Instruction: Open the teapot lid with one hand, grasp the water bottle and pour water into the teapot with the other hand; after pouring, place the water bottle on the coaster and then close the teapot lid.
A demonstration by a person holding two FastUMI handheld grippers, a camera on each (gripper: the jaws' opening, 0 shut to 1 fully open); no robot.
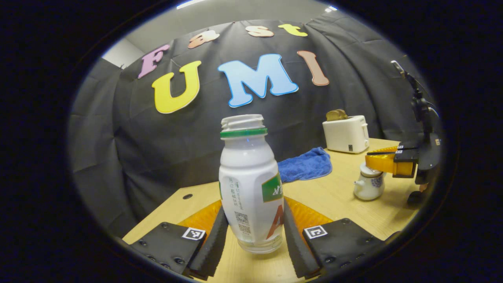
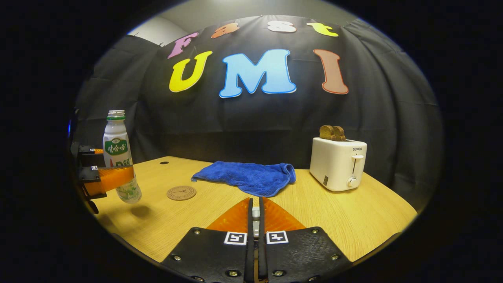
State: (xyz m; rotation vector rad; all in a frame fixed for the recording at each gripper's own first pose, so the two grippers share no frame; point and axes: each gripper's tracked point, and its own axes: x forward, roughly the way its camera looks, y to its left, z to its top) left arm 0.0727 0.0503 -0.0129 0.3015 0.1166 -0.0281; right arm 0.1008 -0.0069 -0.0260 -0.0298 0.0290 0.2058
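The left tool [image 1: 251,236] grips a white plastic water bottle [image 1: 249,188] with a green neck ring and no cap, its two fingers [image 1: 214,239] pressing on the lower body from either side at roughly the bottle's width. In the right gripper view the same bottle [image 2: 118,157] hangs clear of the light wooden tabletop [image 2: 353,224], tilted a little, with its shadow on the wood beneath, held by the left tool [image 2: 112,177] at the far left.

The right tool [image 2: 255,236] is drawn in to a thin slit, and a small pale piece sits pinched between its fingers [image 2: 235,251]; what that piece is cannot be told from this view alone. In the left gripper view the right tool [image 1: 383,163] sits right at the top of a small white ceramic teapot with blue markings [image 1: 369,184], which stands on the tabletop [image 1: 338,196] at the right; whether the lid is lifted cannot be told.

A round brown coaster [image 2: 181,193] lies flat on the tabletop between the held bottle and a crumpled blue cloth [image 2: 251,177]. A white toaster with browned slices in its slots [image 2: 338,163] stands to the right of the cloth.
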